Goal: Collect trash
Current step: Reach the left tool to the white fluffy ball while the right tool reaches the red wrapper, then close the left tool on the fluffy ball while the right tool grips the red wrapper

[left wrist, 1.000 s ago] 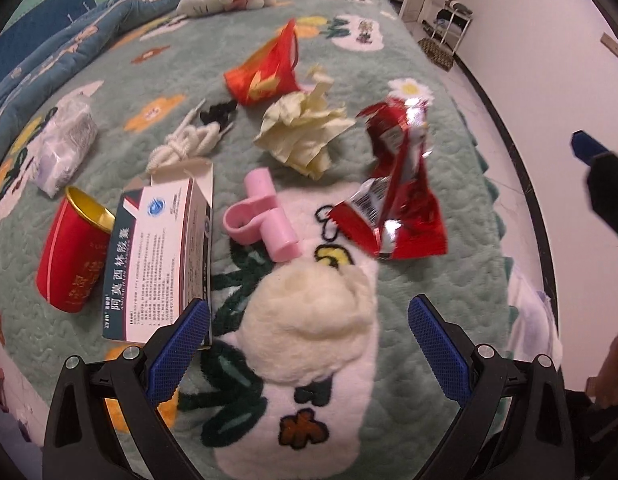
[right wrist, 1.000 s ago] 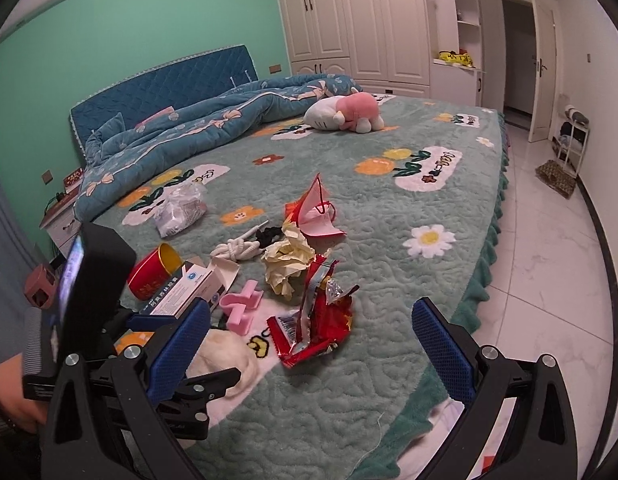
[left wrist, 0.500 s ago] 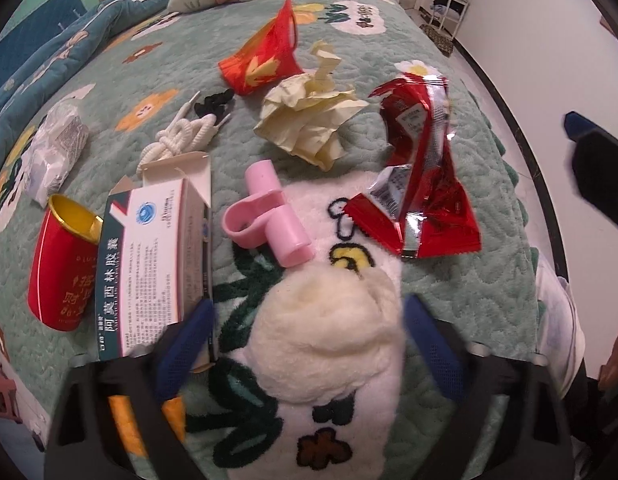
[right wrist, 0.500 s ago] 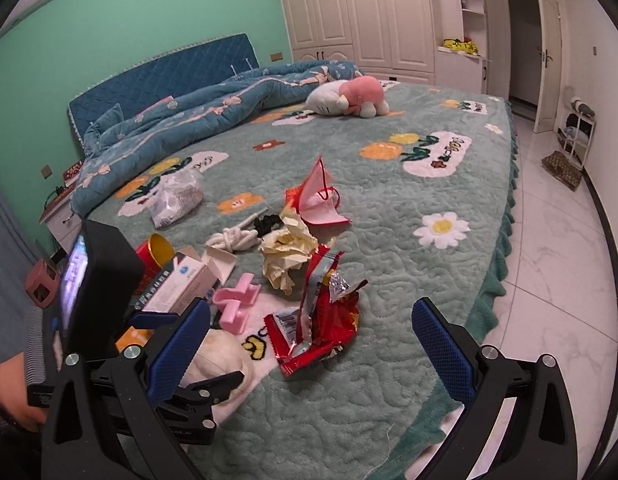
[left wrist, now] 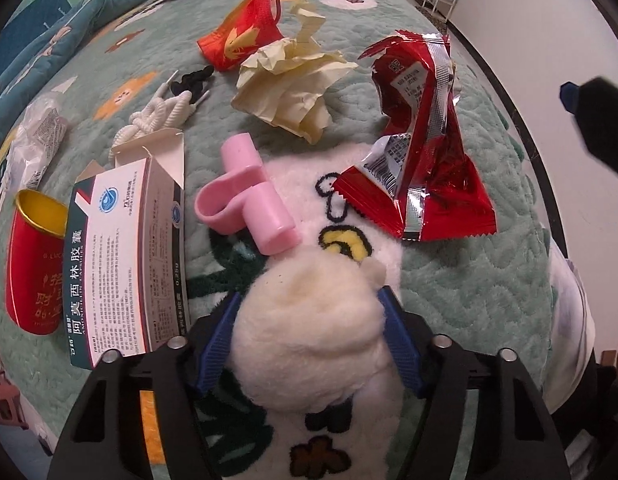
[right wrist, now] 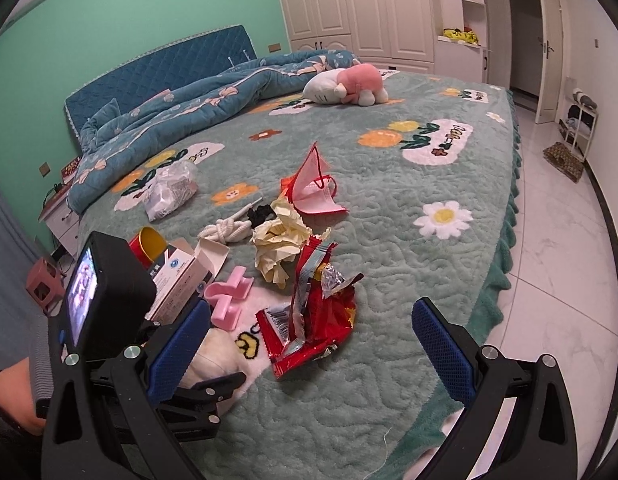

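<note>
Trash lies all over the green bed cover (right wrist: 409,240). A fluffy white ball (left wrist: 309,332) sits between the blue fingers (left wrist: 217,344) of my left gripper (left wrist: 309,344), and they are closing in on both its sides. Just past my left finger lies a white medicine box (left wrist: 125,256) that says "AMOXICILLIN CAPSULES" and "0.25g". A pink clip (left wrist: 249,204) lies ahead, and a torn red snack bag (left wrist: 421,160) ahead to the right. My right gripper (right wrist: 309,344) is wide open and holds nothing.
</note>
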Demonstrator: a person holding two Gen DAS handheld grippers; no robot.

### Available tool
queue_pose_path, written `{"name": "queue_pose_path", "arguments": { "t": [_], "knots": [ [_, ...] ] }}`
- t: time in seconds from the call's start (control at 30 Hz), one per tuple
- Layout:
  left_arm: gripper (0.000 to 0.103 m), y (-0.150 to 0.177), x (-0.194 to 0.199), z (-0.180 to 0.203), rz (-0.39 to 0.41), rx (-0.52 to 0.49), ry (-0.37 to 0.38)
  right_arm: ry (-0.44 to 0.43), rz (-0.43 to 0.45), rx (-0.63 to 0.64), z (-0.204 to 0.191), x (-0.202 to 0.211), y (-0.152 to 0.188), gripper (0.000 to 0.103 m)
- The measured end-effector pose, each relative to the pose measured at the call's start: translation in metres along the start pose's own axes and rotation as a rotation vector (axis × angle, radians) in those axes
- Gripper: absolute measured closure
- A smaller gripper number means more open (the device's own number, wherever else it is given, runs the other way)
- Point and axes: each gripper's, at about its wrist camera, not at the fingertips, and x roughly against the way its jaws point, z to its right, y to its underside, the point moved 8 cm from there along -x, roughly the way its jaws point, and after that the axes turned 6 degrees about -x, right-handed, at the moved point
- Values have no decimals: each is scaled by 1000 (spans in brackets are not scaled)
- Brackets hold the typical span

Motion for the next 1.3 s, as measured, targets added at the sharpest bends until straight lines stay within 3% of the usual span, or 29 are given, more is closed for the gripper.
{"name": "queue_pose_path", "arguments": {
  "t": [0.13, 0.2, 0.3, 0.43, 0.57, 0.63, 0.7, 0.77, 0.83, 1.03, 1.3],
  "knots": [
    [58, 5, 3, -1, 2, 1, 5, 5, -25, 26, -3, -11, 6, 4],
    [72, 7, 5, -6, 7, 10, 7, -2, -41, 24, -4, -17, 8, 4],
    [79, 8, 7, -12, 8, 17, 17, -1, -61, 34, -5, -26, 13, 8],
    [80, 8, 7, -16, 12, 32, 38, -10, -107, 31, -3, -43, 19, 23],
    [80, 7, 3, -22, 12, 40, 51, 4, -141, 33, 1, -61, 23, 26],
    [80, 10, 3, -25, 12, 41, 57, -8, -173, 12, 3, -70, 26, 43],
    [80, 12, 1, -27, 11, 47, 66, -2, -201, -8, 8, -77, 29, 53],
    [80, 12, 1, -30, 10, 48, 70, -7, -209, -18, 11, -82, 31, 55],
    [80, 10, 0, -31, 9, 50, 72, -35, -211, -26, 10, -83, 32, 72],
    [84, 11, -1, -30, 17, 56, 62, -45, -199, -19, 11, -82, 35, 84],
    [86, 12, 26, -22, 57, 61, 44, -72, -124, 1, 2, -46, 21, 86]
  ]
}}
